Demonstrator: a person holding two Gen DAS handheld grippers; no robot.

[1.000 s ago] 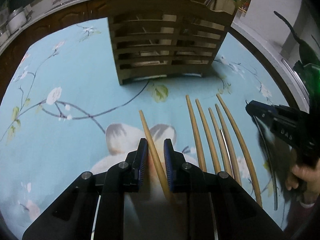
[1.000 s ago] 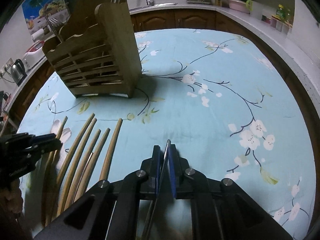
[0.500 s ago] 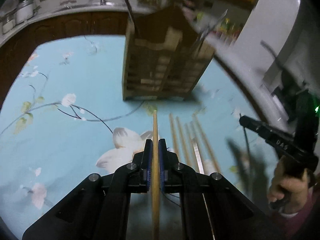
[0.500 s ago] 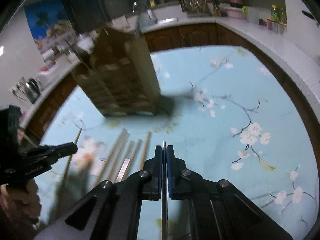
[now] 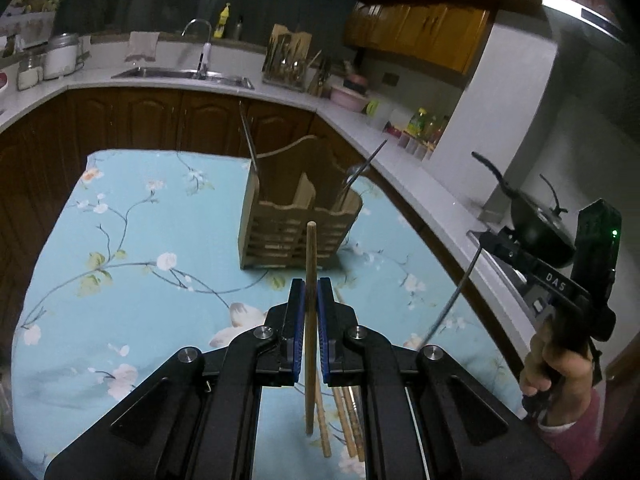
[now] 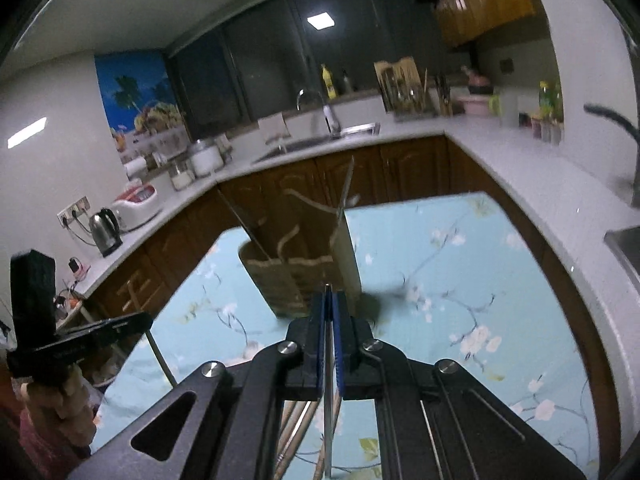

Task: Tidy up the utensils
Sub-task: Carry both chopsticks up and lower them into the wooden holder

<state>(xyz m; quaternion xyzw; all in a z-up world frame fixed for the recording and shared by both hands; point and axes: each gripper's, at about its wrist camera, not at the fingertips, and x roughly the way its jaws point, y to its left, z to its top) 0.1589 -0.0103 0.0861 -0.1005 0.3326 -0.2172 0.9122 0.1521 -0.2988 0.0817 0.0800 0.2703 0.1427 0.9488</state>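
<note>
My left gripper [image 5: 310, 284] is shut on a wooden chopstick [image 5: 309, 360], held in the air and pointing at the wooden utensil holder [image 5: 296, 232] on the floral tablecloth. My right gripper [image 6: 329, 296] is shut on a thin metal chopstick [image 6: 327, 400], also lifted, with the holder [image 6: 280, 280] just ahead. Each gripper shows in the other's view: the right one [image 5: 486, 236] with its metal stick [image 5: 452, 300], the left one [image 6: 146, 318] with its wooden stick [image 6: 160, 356]. Several wooden chopsticks [image 5: 344, 420] lie on the cloth below.
Metal utensils [image 5: 360, 168] stand in the holder's back slots. A white counter [image 5: 280, 88] with a sink, jars and a second utensil rack [image 5: 286, 58] wraps round the table. A black wok [image 5: 536, 224] sits at the right, a kettle [image 6: 105, 228] at the left.
Both grippers closed on their chopsticks on the cloth and rose with them. The views tilted up, so the holder now looks smaller and the kitchen behind shows.
</note>
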